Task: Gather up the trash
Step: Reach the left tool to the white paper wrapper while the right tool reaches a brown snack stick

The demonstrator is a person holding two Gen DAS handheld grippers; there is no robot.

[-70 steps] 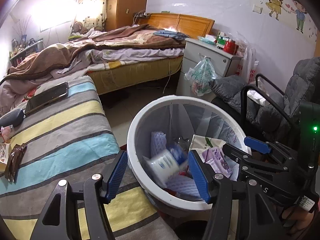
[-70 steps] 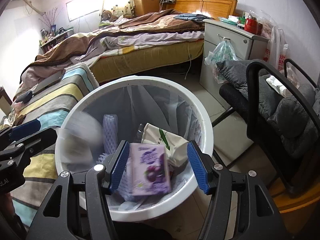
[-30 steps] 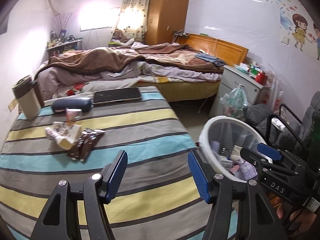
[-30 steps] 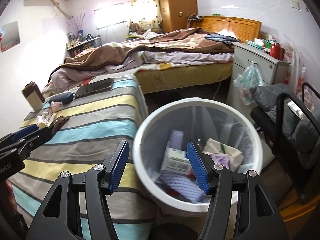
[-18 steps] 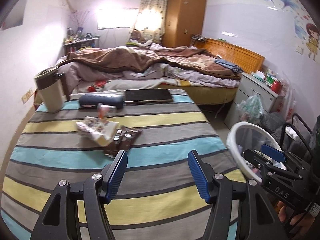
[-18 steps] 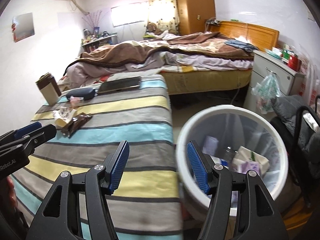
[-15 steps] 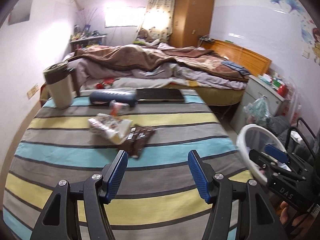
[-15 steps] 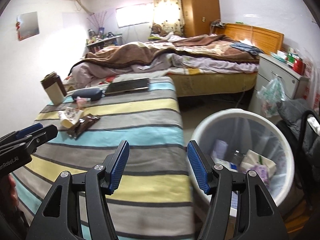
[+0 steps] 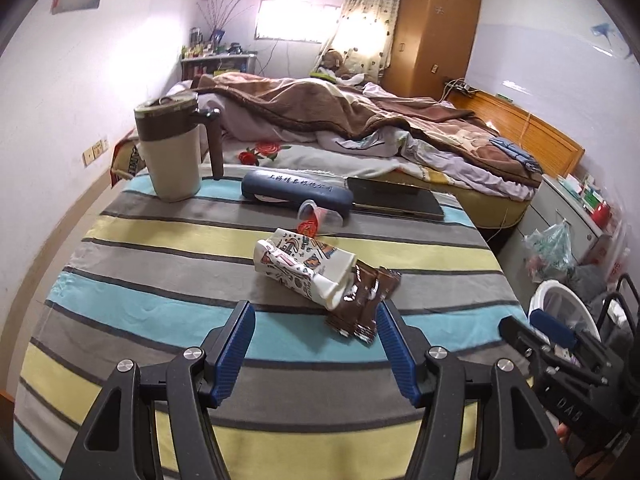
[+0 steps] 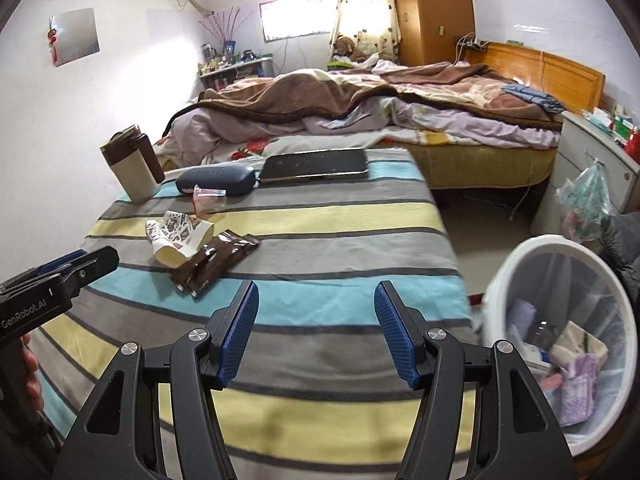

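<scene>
On the striped table [image 9: 160, 248] lie a crushed patterned paper cup [image 9: 304, 268], brown snack wrappers [image 9: 366, 300] and a small clear plastic cup with red inside [image 9: 316, 216]. They also show in the right wrist view: paper cup [image 10: 176, 236], wrappers [image 10: 216, 264], plastic cup [image 10: 206, 198]. My left gripper [image 9: 314, 344] is open and empty, just short of the wrappers. My right gripper [image 10: 316, 330] is open and empty over the table's near edge. The white trash bin [image 10: 520, 264] with litter inside stands to the right of the table.
A beige and brown jug [image 9: 172, 148], a dark blue case [image 9: 296, 192] and a black tablet [image 9: 396, 200] sit at the table's far side. A bed [image 9: 360, 120] lies behind. A nightstand [image 10: 592, 160] and a dark chair [image 9: 616, 300] are on the right.
Both grippers have swung left, away from the bin and over the table. The paper cup and wrappers are now nearer my left gripper. Both stay open and empty.
</scene>
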